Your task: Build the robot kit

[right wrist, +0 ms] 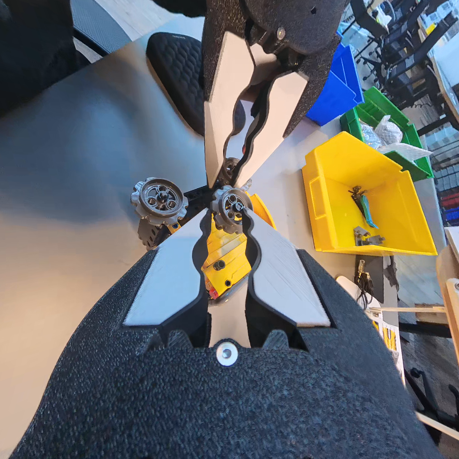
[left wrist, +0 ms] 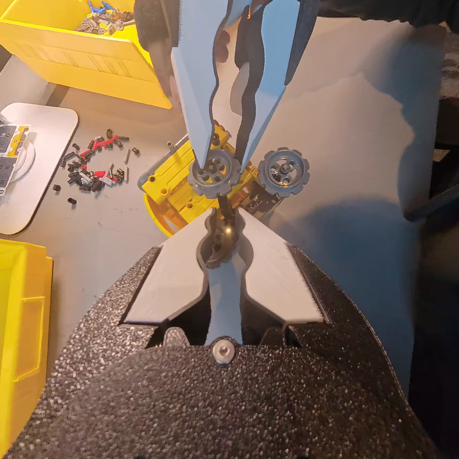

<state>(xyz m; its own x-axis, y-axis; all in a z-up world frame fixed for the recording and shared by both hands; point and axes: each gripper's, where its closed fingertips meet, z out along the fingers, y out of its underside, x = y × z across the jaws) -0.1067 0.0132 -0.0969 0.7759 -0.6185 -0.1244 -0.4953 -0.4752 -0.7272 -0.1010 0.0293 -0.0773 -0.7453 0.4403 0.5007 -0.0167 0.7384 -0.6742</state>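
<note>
- Loose pins (left wrist: 95,165) (black, red, grey) lie left on the table (left wrist: 104,248).
- Left gripper (left wrist: 224,211) pinches a dark wheel (left wrist: 219,244) of the yellow brick vehicle (left wrist: 173,178).
- Right gripper (left wrist: 221,169) pinches the grey toothed wheel (left wrist: 214,173) on the vehicle.

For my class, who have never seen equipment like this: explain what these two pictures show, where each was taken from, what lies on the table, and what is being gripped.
There is no robot arm here. A person holds two hand-held grippers, each with two grey fingers and its own camera looking along them.

In the left wrist view, the left gripper is shut on a dark wheel of a yellow toy vehicle. Opposite, the right gripper pinches a grey toothed wheel; a second toothed wheel sits beside it.

The right wrist view shows the same meeting from the other side.

On the grey table lie loose black, red and grey pins, a printed sheet and yellow bins.
</note>
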